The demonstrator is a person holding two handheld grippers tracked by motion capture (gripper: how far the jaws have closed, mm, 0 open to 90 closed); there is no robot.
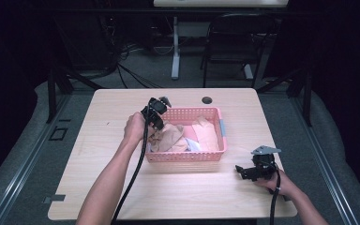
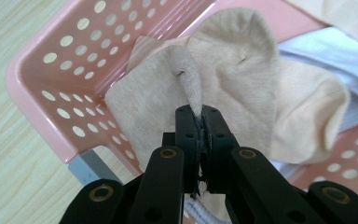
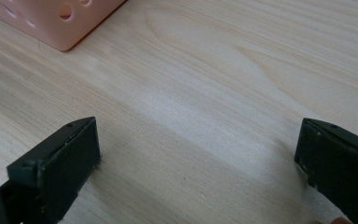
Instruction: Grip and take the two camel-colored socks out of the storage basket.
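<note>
A pink perforated basket (image 1: 187, 157) stands in the middle of the wooden table, with clothes inside. My left gripper (image 1: 158, 127) reaches into its left end and is shut on a pinched fold of a beige cloth (image 1: 168, 139). In the left gripper view the jaws (image 2: 200, 122) meet on that beige cloth (image 2: 233, 70), which hangs down toward the basket wall (image 2: 60, 84). My right gripper (image 1: 240, 170) rests low on the table to the right of the basket, open. Between its jaws (image 3: 200, 140) lies bare wood, with the basket corner (image 3: 65, 18) farther off.
A peach cloth (image 1: 207, 133) and a pale blue striped cloth (image 2: 326, 51) also lie in the basket. A cable hole (image 1: 207, 100) marks the table's far edge. A black chair (image 1: 234, 42) and floor cables stand beyond the table.
</note>
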